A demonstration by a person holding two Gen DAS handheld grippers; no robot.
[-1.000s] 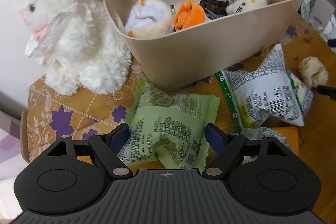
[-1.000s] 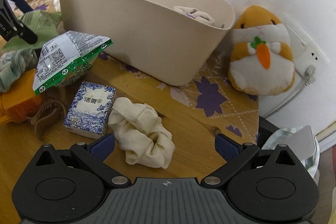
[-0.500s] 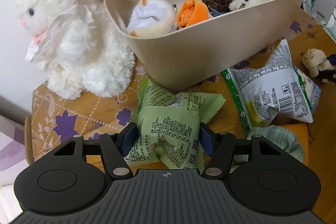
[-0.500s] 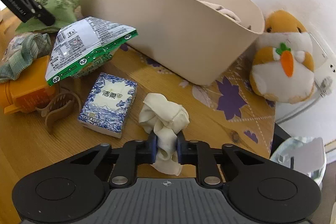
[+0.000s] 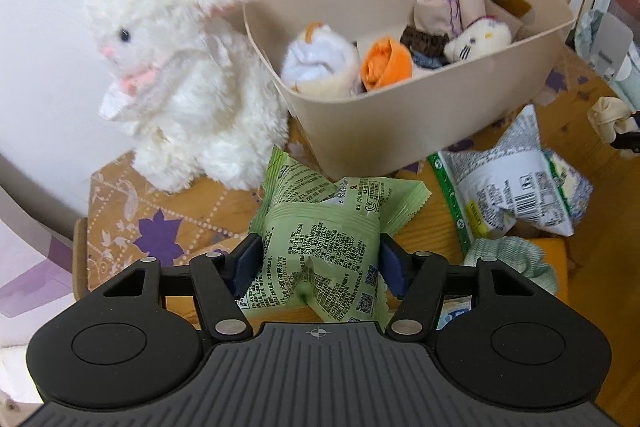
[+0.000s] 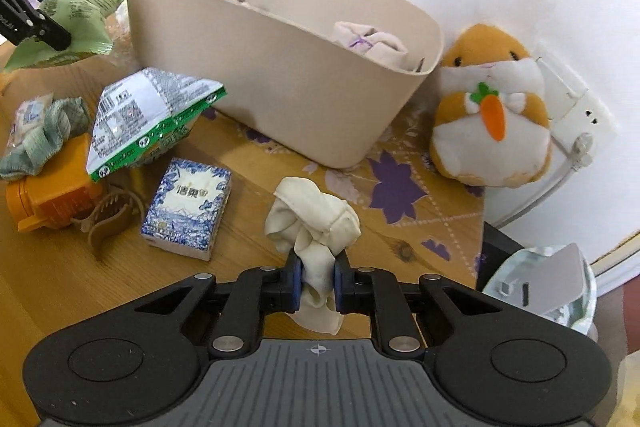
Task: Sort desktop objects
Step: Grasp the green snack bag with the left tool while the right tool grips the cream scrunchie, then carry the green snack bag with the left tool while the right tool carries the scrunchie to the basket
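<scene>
My left gripper (image 5: 320, 263) is shut on a green snack packet (image 5: 320, 247) and holds it above the table, in front of the beige bin (image 5: 420, 123). The packet also shows in the right wrist view (image 6: 72, 23) at the far left, lifted. My right gripper (image 6: 316, 283) is shut on a cream scrunchie (image 6: 312, 223) and holds it off the table, to the right of a blue tissue pack (image 6: 188, 207). The bin (image 6: 280, 83) holds small plush toys and rolled cloths.
A white plush rabbit (image 5: 180, 75) sits left of the bin. An orange hamster plush (image 6: 492, 115) sits at its right. A white-and-green snack bag (image 6: 148, 115), a green cloth (image 6: 44, 135), an orange box (image 6: 48, 195) and a tan hair claw (image 6: 108, 219) lie on the wooden table.
Both grippers closed from open: the left on the green packet, the right on the scrunchie. Both have since lifted their objects off the table.
</scene>
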